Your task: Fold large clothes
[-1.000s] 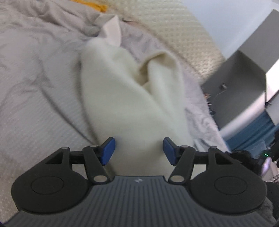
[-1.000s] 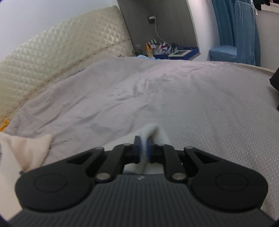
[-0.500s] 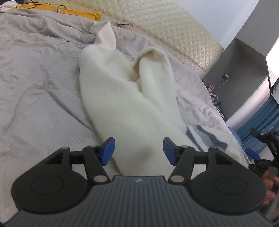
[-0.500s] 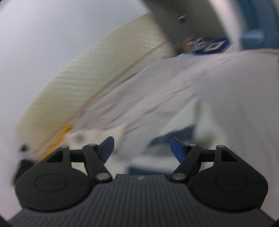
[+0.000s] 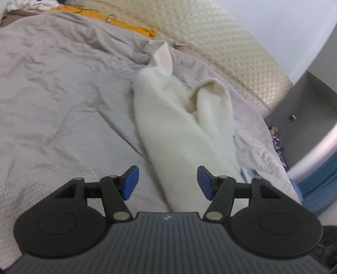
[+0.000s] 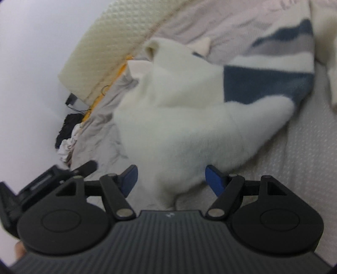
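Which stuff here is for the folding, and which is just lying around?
For the folding:
- white sweater
- left gripper, open
- right gripper, open
- bed cover, which the sweater lies on

Just lying around:
- yellow cloth by the headboard
- dark and pale clothes at the bed's edge

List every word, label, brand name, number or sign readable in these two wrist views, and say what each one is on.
No readable text in either view.
Small pale emblem on the left gripper body: a mark, no letters.
The same emblem on the right gripper body: blurred, no letters.
Small items on the bedside shelf: too small and blurred to read.
White fleece garment and grey bedspread: no print or tag showing.
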Tool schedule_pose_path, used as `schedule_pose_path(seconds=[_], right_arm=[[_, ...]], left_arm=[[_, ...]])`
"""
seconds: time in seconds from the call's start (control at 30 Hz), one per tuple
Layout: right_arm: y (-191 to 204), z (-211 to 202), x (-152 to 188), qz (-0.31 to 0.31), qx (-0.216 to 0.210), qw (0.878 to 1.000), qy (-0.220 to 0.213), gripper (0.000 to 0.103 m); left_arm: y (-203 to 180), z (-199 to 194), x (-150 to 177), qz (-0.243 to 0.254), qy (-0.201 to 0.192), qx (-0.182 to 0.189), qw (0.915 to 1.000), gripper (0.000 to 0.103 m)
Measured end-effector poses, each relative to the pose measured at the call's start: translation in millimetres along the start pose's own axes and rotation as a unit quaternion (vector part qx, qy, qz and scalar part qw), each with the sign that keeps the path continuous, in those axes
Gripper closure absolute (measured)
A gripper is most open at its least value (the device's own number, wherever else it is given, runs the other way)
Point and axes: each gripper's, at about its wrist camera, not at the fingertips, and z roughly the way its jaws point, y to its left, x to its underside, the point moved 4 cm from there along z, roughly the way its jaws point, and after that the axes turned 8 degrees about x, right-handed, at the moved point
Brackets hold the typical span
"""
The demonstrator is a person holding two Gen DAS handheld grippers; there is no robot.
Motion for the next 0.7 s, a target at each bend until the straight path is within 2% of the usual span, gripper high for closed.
schedule_pose_path(seconds=[0.1, 0.3, 0.37, 0.43, 0.5, 0.53, 0.7], right_arm=[[-7, 21, -5, 0.017, 0.004, 1.0, -0.003, 0.029], [-4, 46, -9, 0.012, -0.021, 1.0, 0.002, 0.03], [0, 49, -12, -0.001, -0.022, 1.0, -0.002, 0.042], [0, 51, -19, -0.008, -0.02, 1.0, -0.002, 0.065], [-1, 46, -25, 0.002, -0.035, 0.999, -0.005, 0.076], [0, 42, -28, 0.007, -0.043, 0.999, -0.009, 0.079], [0, 15, -62, 0.039, -0.094, 0.993, -0.052, 0.084]], left_arm=[[10, 6, 0, -0.026, -0.002, 0.0, 0.9997, 0.036], [25, 22, 1, -0.063, 0.004, -0.006, 0.998, 0.036], [26, 26, 1, -0.067, 0.002, -0.008, 0.9977, 0.036], [27, 28, 0, -0.068, 0.0, -0.01, 0.9976, 0.036], [27, 31, -1, -0.07, 0.0, -0.009, 0.9975, 0.036], [27, 32, -2, -0.07, 0.0, -0.009, 0.9975, 0.036], [25, 36, -7, -0.066, -0.006, -0.005, 0.9978, 0.036]])
